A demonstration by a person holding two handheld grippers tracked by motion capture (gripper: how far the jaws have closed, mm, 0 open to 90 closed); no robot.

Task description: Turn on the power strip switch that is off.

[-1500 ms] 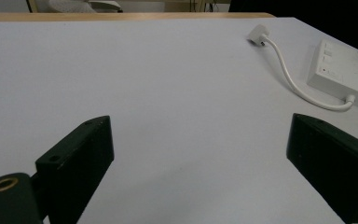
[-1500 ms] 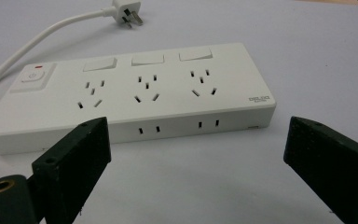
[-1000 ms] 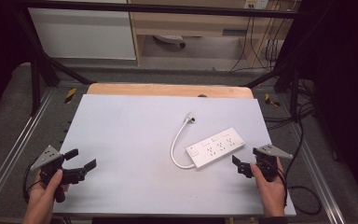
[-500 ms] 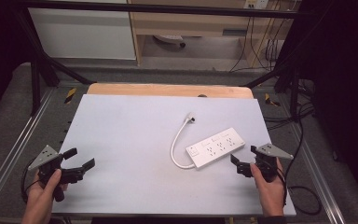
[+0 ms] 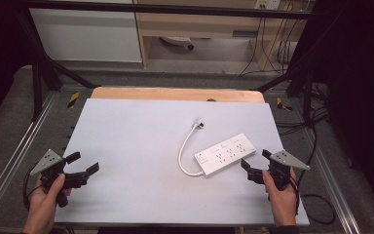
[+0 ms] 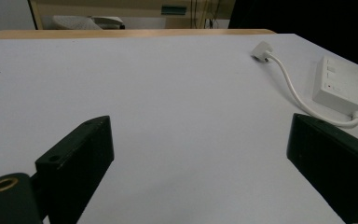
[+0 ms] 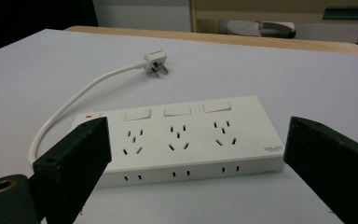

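Note:
A white power strip point(image 5: 225, 153) point(image 7: 182, 137) point(image 6: 345, 84) with three sockets and three switches lies flat on the right half of the pale table point(image 5: 141, 141). Its short white cable point(image 5: 185, 148) curves to a plug point(image 5: 199, 122) point(image 7: 154, 61) point(image 6: 262, 49) resting farther back. My right gripper point(image 5: 255, 165) point(image 7: 196, 168) is open, just in front of the strip's near right end, its jaws apart and holding nothing. Near the front left edge of the table my left gripper point(image 5: 84, 164) point(image 6: 200, 172) stands open over bare table, far from the strip.
A wooden strip point(image 5: 175, 93) runs along the table's back edge. Metal rails point(image 5: 9, 161) flank the table on both sides. Behind are a white cabinet point(image 5: 85, 31), a wooden shelf unit point(image 5: 214, 24) and hanging cables point(image 5: 272, 44). A black cable point(image 5: 316, 204) loops on the floor at right.
Both grippers have drifted slightly left along the front of the table. The power strip and plug have not moved.

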